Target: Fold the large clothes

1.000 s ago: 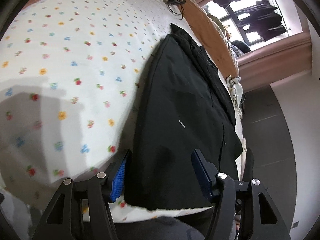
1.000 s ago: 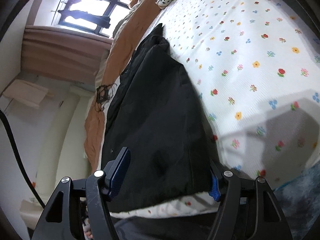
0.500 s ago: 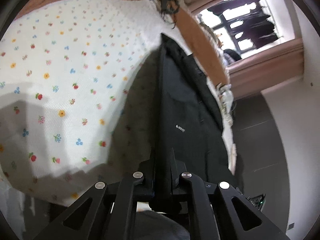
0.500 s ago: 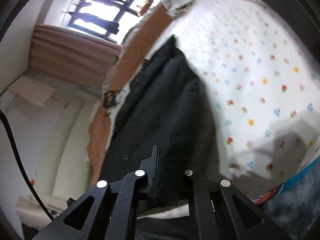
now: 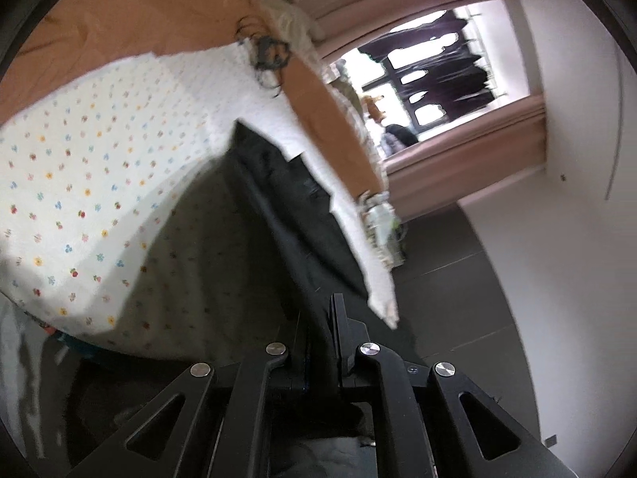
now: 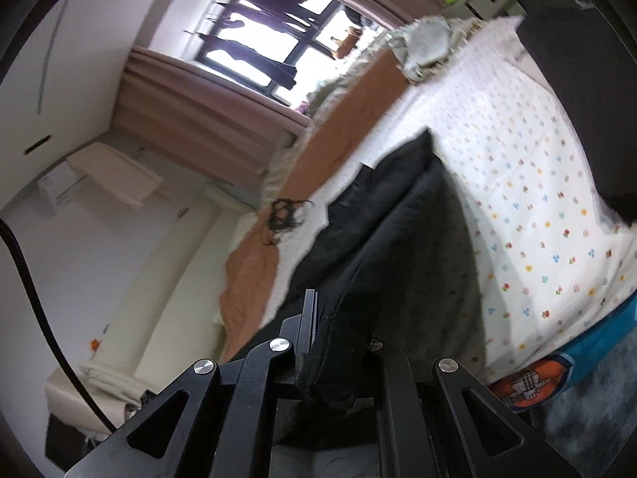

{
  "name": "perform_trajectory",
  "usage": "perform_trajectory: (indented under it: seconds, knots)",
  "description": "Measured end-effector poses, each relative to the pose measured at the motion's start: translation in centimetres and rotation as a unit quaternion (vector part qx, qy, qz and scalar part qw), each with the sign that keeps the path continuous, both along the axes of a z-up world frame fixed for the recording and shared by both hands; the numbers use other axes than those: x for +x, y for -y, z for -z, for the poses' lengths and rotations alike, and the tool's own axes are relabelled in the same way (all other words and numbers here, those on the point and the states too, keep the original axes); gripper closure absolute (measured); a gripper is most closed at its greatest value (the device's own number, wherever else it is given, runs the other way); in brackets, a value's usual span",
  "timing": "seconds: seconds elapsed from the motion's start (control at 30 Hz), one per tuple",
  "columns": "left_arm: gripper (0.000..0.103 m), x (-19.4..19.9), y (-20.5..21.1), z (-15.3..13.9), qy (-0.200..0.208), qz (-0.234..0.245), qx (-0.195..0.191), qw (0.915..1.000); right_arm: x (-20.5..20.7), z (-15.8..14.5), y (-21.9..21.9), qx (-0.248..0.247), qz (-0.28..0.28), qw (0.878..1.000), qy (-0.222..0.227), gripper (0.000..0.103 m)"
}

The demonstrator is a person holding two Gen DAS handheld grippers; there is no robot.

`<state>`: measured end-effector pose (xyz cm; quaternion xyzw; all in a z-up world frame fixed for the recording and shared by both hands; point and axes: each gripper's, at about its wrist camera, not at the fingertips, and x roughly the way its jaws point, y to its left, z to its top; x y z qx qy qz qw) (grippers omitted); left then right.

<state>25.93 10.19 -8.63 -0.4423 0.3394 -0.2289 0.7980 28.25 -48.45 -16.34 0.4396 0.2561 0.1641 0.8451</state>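
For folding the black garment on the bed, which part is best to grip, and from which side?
Grip the near hem of the black garment at its two corners, coming from the bed's foot. It lies lengthwise away from that edge. The left gripper and right gripper already pinch it there, jaws closed on cloth.

A bed carries everything, covered by a white sheet dotted with small coloured flowers. An orange-brown blanket lies along its far side. On the blanket's edge sits a tangle of dark cord. A black garment lies partly on the sheet, its near end raised off it.
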Motion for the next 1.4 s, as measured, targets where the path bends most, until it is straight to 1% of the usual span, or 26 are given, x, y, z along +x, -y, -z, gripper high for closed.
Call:
perform_trajectory:
  seconds: [0.2, 0.3, 0.43, 0.57, 0.73, 0.87, 1.13, 1.27, 1.4]
  knots:
    - [0.096, -3.9, -1.3, -6.1, 0.063, -0.014, -0.024, 0.9976, -3.9, -5.3, -0.3, 0.0, -0.008, 0.998, 0.062, 0.095]
    - [0.096, -5.6, -1.9, -8.5, 0.088, -0.02, -0.032, 0.9954, -5.6, -7.7, -0.8, -0.003, -0.015, 0.995, 0.094, 0.095]
    - [0.096, -7.0, -2.1, -10.6, 0.114, -0.019, -0.037, 0.9926, -7.3, -9.7, -1.0, -0.004, -0.019, 0.992, 0.123, 0.095]
    - [0.096, -7.5, -2.2, -11.2, 0.124, -0.021, -0.037, 0.9914, -7.1, -10.3, -0.9, -0.001, -0.017, 0.991, 0.132, 0.095]
    - [0.096, -4.5, -2.1, -11.5, 0.12, -0.026, -0.039, 0.9916, -4.9, -11.0, -0.7, -0.006, -0.016, 0.992, 0.124, 0.095]
    - [0.096, -1.6, -1.8, -11.8, 0.119, -0.026, -0.038, 0.9918, -1.9, -11.4, -0.3, -0.007, -0.008, 0.993, 0.117, 0.095]
    - [0.096, 6.3, -0.6, -12.5, 0.105, -0.025, -0.034, 0.9935, 4.4, -10.8, 1.1, -0.01, 0.004, 0.995, 0.095, 0.095]
    - [0.096, 9.6, 0.2, -11.9, 0.093, -0.028, -0.029, 0.9948, 8.1, -10.3, 1.8, -0.012, 0.003, 0.997, 0.076, 0.095]
    - [0.096, 12.8, 0.6, -10.4, 0.073, -0.037, -0.029, 0.9962, 11.5, -9.3, 2.1, -0.015, -0.002, 0.998, 0.056, 0.095]
